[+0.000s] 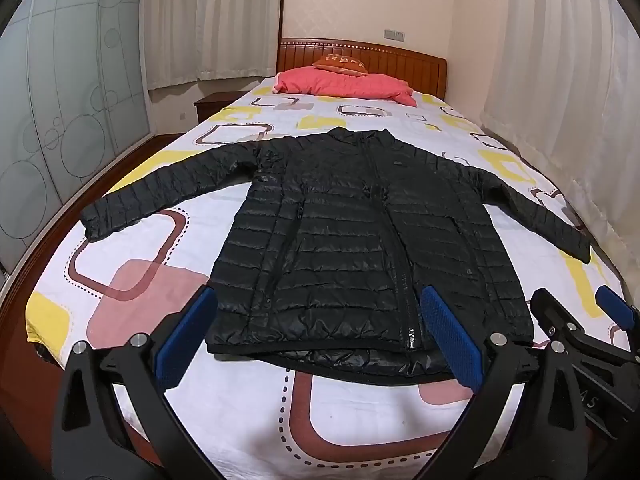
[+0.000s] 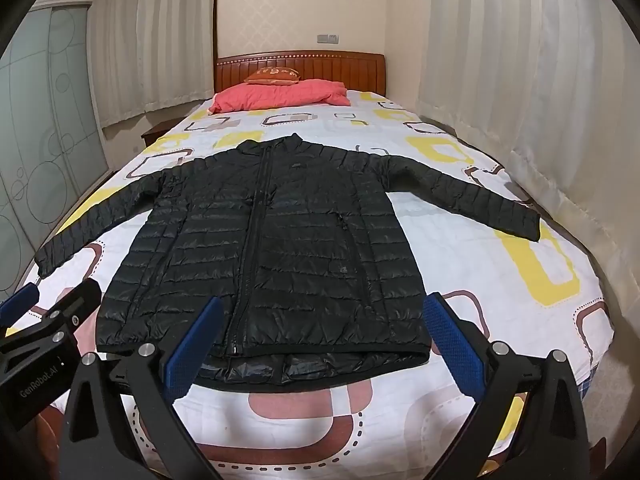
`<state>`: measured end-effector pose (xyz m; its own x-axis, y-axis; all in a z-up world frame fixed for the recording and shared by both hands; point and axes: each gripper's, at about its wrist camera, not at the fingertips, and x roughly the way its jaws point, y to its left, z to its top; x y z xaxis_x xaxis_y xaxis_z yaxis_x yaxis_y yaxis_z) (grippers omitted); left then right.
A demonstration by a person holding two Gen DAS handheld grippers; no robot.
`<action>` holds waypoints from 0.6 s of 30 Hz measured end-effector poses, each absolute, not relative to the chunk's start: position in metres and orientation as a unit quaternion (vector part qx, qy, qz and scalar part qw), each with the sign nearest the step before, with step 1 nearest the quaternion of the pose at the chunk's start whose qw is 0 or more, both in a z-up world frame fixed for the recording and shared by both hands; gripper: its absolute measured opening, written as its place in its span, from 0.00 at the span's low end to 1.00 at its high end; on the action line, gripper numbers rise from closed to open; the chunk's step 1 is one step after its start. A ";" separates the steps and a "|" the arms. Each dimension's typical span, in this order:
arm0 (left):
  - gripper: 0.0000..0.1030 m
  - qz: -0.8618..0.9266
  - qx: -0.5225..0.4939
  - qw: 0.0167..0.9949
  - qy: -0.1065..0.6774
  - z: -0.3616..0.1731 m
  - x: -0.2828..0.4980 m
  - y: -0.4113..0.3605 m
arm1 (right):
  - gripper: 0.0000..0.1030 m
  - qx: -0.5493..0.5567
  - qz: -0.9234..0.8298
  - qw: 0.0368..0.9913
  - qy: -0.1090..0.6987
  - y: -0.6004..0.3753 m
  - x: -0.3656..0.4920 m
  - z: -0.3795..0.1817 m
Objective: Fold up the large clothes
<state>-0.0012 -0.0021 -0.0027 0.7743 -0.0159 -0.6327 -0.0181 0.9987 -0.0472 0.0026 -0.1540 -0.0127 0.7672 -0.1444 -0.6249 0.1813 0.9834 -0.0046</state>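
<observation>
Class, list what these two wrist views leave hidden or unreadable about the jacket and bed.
- Jacket chest logo: too small, both views.
- Jacket's back: hidden against the bed sheet.
- Cushion lettering: too small and blurred.
- Bed's near edge: cut off by the frame, behind the left hand-held gripper and right hand-held gripper.

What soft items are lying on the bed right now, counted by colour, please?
Black: 1, the jacket, spread flat with sleeves out.
Pink: 1, the folded quilt by the headboard.
Orange: 1, the cushion on top of the quilt.
Total: 3
</observation>
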 end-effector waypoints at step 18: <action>0.98 0.001 -0.023 0.941 0.337 -0.005 -0.003 -0.004 | 0.96 0.028 -0.087 0.939 0.331 -0.153 0.003 -0.014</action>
<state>-0.0029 -0.0042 -0.0051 0.7732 -0.0139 -0.6340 -0.0175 0.9989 -0.0433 0.0033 -0.1534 -0.0139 0.7665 -0.1439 -0.6259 0.1811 0.9834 -0.0043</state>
